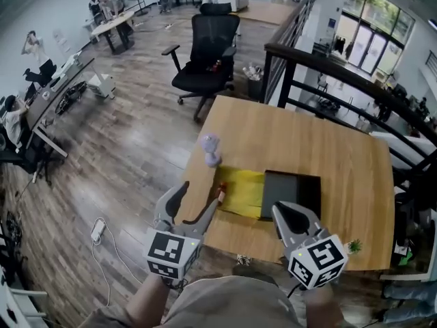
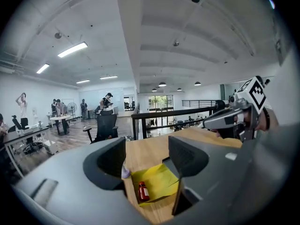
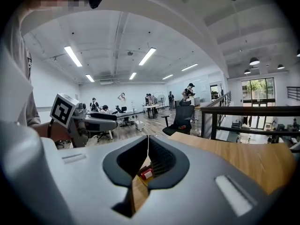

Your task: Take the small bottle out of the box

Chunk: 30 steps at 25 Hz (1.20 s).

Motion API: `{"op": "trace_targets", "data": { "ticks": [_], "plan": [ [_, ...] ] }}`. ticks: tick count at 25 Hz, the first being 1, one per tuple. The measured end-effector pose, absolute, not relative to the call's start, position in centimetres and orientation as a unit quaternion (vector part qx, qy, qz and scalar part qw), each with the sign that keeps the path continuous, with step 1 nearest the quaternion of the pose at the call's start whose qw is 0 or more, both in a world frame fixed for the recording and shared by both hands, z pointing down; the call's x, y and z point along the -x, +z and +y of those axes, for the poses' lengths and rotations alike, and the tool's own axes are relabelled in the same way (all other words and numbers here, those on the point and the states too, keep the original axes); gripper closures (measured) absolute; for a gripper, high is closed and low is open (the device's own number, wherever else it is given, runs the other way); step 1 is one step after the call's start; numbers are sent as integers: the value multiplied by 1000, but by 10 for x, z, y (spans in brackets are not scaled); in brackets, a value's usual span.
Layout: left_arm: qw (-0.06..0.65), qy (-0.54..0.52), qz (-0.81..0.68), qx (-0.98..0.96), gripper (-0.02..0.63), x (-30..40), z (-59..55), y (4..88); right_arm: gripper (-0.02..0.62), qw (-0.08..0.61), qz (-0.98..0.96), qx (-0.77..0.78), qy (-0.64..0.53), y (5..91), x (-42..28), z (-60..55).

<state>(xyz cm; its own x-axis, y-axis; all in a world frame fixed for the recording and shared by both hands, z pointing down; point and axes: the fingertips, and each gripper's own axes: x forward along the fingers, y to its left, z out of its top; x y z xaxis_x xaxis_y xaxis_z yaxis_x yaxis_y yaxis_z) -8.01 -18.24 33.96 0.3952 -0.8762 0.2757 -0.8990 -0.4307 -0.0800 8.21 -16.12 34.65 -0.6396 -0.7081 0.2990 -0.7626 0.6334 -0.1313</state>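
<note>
On the bench (image 1: 341,156), near its front edge, a sheet (image 1: 244,191) is spread, and the box (image 1: 292,194) is set directly to the right of it, their edges touching. The small bottle (image 1: 220,190) is laid on the left part of the sheet, outside the box. Behind the sheet, near the bench's left edge, a small figure (image 1: 211,149) is stood. The left claw (image 1: 199,195) is held at the bench's front left, just before the bottle; the right claw (image 1: 285,210) is held before the box. On the floor (image 1: 130,149) behind the bench an office chair (image 1: 205,53) is placed, with a railing (image 1: 321,63) to its right
</note>
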Motion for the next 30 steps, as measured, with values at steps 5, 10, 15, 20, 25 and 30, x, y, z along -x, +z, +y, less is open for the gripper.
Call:
{"op": "trace_targets", "data": {
  "ticks": [5,10,15,20,25,30],
  "plan": [
    [55,144,-564,-812,320,82,-206,347,581,115,-910,-380,118,352,-88,-199],
    [68,162,-568,-804,319,82,-217,361,581,112,-914,-366,131,361,-85,-220],
    [82,189,-560,-802,319,87,-229,383,581,121,-912,-362,146,374,-76,-232],
    [122,220,-536,-806,319,90,-239,426,581,128,-909,-368,152,381,-68,-240],
    [154,254,-508,-808,319,87,-257,470,581,141,-903,-370,167,402,-60,-248],
    [197,302,-477,-802,321,85,-267,527,581,163,-897,-365,189,425,-51,-248]
  ]
}}
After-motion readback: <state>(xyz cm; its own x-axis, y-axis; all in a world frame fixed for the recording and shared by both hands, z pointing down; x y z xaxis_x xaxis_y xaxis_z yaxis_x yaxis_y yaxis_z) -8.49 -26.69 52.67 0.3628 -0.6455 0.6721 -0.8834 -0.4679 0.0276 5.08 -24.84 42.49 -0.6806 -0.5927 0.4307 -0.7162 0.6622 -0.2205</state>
